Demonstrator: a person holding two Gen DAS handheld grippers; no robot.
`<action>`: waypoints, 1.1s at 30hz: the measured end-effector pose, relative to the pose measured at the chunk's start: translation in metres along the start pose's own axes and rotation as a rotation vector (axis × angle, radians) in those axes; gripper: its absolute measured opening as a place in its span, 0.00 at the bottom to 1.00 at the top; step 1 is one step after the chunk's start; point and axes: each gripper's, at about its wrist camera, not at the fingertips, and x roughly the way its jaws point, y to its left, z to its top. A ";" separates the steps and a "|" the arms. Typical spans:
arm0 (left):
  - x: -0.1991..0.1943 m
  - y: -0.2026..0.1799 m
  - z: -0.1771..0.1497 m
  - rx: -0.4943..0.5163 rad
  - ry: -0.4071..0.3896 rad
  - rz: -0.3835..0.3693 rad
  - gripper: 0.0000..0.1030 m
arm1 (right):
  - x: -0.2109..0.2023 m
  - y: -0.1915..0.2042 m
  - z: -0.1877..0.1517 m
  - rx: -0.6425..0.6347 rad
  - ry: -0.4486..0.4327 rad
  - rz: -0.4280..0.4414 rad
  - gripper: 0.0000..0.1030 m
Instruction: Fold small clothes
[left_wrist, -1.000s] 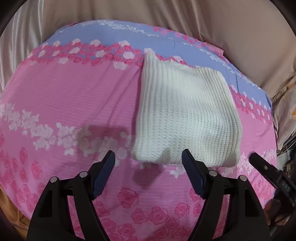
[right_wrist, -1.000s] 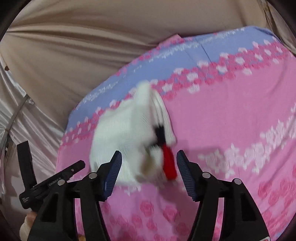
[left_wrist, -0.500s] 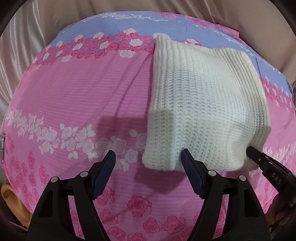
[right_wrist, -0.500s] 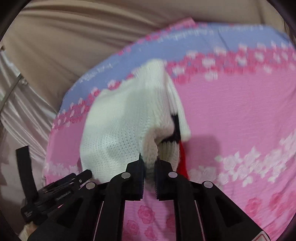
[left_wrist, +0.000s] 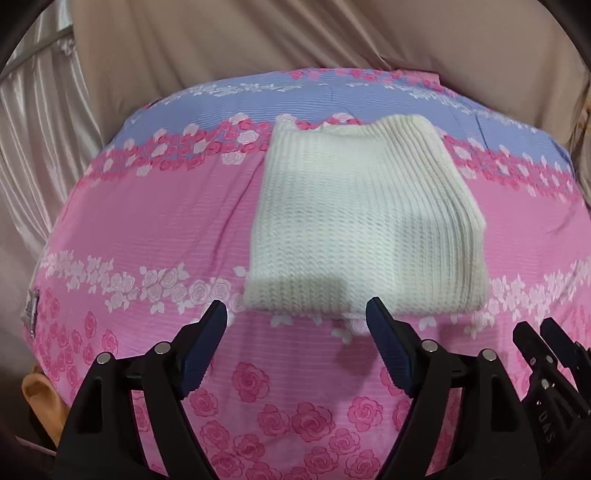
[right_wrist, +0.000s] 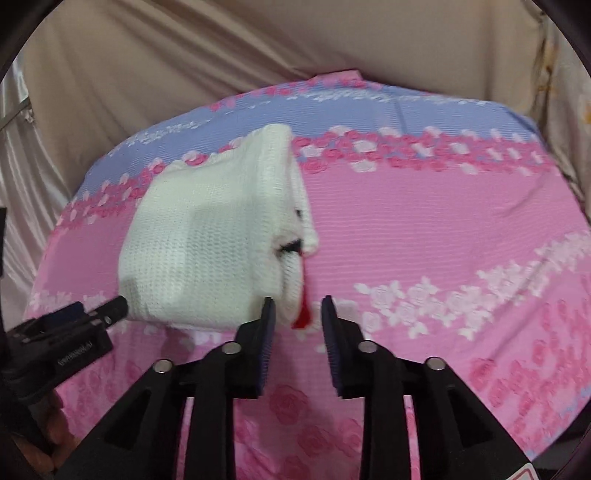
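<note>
Left gripper (left_wrist: 295, 325): fingers wide apart, nothing between them; hangs just short of the garment's near edge, at 6 o'clock from it. Pads clear of the knit.
Knit garment (left_wrist: 364, 221): white ribbed piece, folded to a rough rectangle, lying flat on the bedspread. In the left wrist view it sits right of centre, its far corner at 12 o'clock reaching the lilac band.
Garment, right side (right_wrist: 207, 240): right wrist view shows stacked layers open along the 3 o'clock edge, with a black mark and a red bit at the lower corner.
Bedspread (left_wrist: 147, 221): pink with rose bands, lilac strip along the far side; beige curtain behind.
Right gripper (right_wrist: 298, 306): jaws have just been opening, fingers now partly apart. The garment's near corner with the red bit lies at the gap's mouth; pads do not press it. Seen at 4 o'clock in the left wrist view.
</note>
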 end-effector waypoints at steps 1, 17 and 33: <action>-0.001 -0.002 -0.002 0.003 -0.003 0.000 0.73 | -0.003 -0.002 -0.003 0.011 -0.010 -0.019 0.37; -0.011 -0.016 -0.029 0.006 -0.018 0.001 0.81 | -0.018 -0.002 -0.039 0.013 -0.008 -0.057 0.54; -0.009 -0.006 -0.038 0.009 -0.018 0.025 0.81 | -0.020 0.011 -0.047 -0.025 -0.004 -0.070 0.54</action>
